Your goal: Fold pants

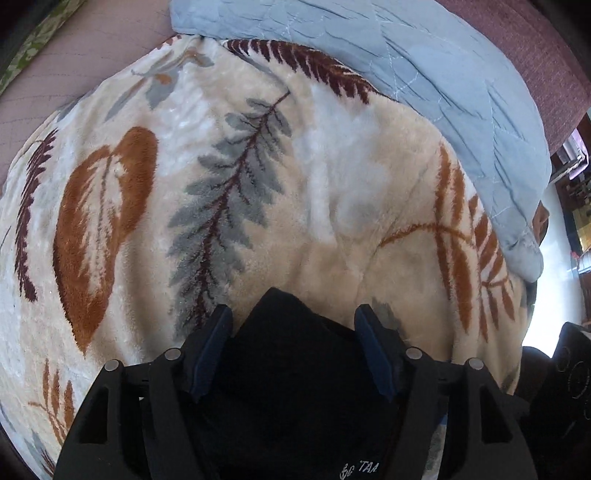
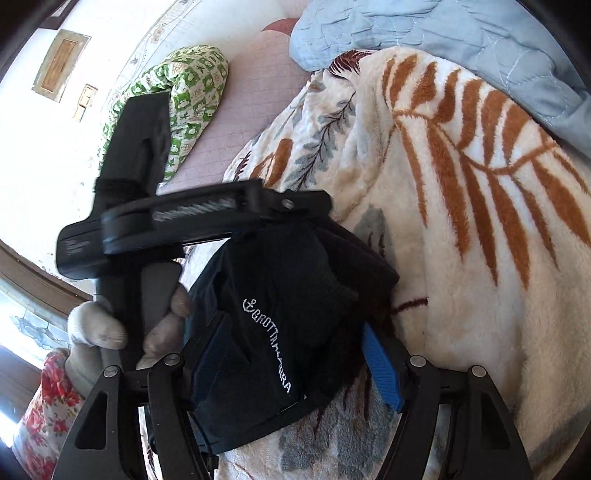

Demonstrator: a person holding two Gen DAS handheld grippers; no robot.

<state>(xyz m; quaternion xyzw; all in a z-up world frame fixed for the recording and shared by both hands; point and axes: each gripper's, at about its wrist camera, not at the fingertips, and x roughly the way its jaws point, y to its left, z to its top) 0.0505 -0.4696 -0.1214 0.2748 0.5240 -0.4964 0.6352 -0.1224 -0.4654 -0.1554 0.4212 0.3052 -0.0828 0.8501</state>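
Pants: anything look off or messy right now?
Yes. The black pants sit bunched in a lump between both grippers on the leaf-print blanket, not laid flat, with the embroidered lettering running crooked across the folds. No tears or stains are visible.

Leaf-print blanket [image 1: 332, 177], blue quilt [image 1: 443, 74], green pillow [image 2: 192, 85]

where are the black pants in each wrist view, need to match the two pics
Left wrist view: the black pants fill the bottom centre, bunched between the left tool's fingers, peak pointing up.
Right wrist view: the pants sit at lower centre between the right tool's fingers, white embroidered lettering showing, with the left tool above them.
Shared landmark: the cream leaf-print blanket under the pants, with the blue quilt beyond it.
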